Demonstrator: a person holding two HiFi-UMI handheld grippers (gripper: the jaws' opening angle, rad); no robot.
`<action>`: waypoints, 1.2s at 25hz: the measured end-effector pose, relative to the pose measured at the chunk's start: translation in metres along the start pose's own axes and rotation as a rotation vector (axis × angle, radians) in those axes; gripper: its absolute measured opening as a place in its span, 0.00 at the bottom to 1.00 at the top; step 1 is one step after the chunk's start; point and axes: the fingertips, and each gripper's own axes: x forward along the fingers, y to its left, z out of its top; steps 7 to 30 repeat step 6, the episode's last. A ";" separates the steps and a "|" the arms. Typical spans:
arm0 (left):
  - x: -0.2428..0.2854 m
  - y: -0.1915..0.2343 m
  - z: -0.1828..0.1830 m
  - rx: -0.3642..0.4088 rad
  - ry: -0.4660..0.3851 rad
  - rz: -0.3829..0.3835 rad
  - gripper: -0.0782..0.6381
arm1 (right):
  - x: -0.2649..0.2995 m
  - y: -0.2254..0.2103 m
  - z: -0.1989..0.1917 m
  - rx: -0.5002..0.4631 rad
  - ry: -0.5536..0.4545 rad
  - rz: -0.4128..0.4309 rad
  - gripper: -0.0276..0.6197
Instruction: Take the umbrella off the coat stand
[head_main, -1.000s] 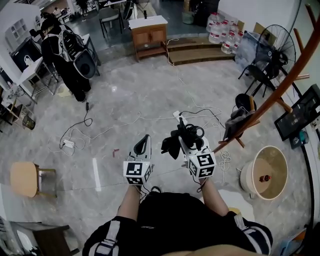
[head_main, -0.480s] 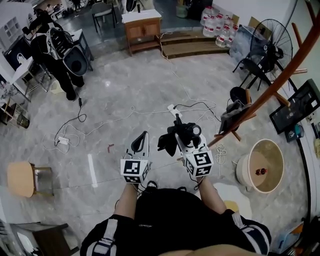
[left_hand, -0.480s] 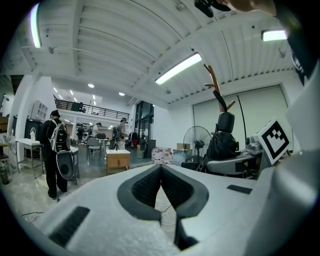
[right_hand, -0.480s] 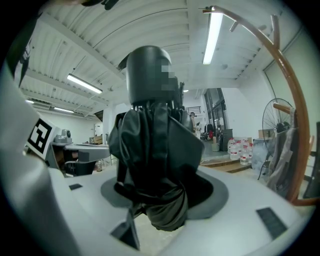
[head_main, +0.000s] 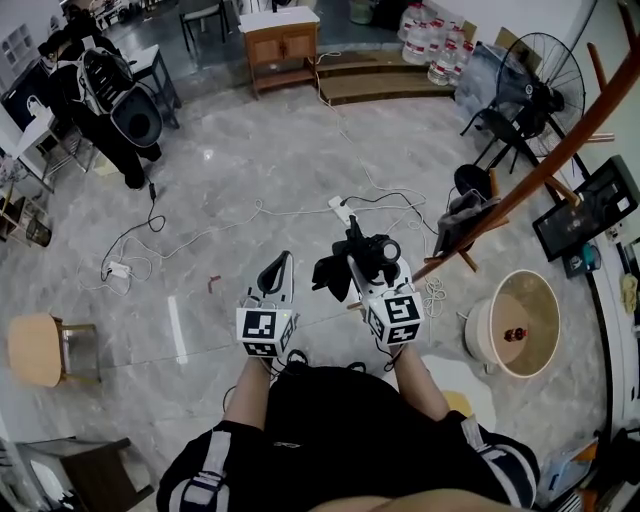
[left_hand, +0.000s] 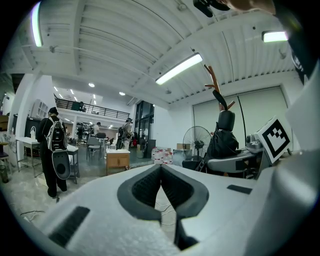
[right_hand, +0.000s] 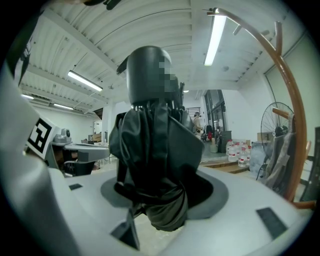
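1. The coat stand (head_main: 560, 150) slants across the right. The load is best drawn away from its pegs, toward the body.
2. The umbrella (head_main: 335, 272), folded and black, stands upright in the right claw (right_hand: 162, 194), whose jaws are clamped partway on its fabric. It seems clear of the stand.
3. The left claw (left_hand: 161, 172) is pinched together and empty.
4. Nearby are a hanging dark garment (head_main: 462, 215), a round tub (head_main: 520, 335) and floor cables (head_main: 250, 215) underfoot.
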 end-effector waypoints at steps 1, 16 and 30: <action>-0.001 0.000 0.000 -0.001 -0.001 0.000 0.11 | 0.000 0.001 0.001 -0.006 -0.001 0.000 0.43; 0.000 -0.003 0.004 -0.001 -0.006 0.000 0.11 | -0.001 0.002 0.006 -0.022 -0.003 0.004 0.43; 0.000 -0.003 0.004 -0.001 -0.006 0.000 0.11 | -0.001 0.002 0.006 -0.022 -0.003 0.004 0.43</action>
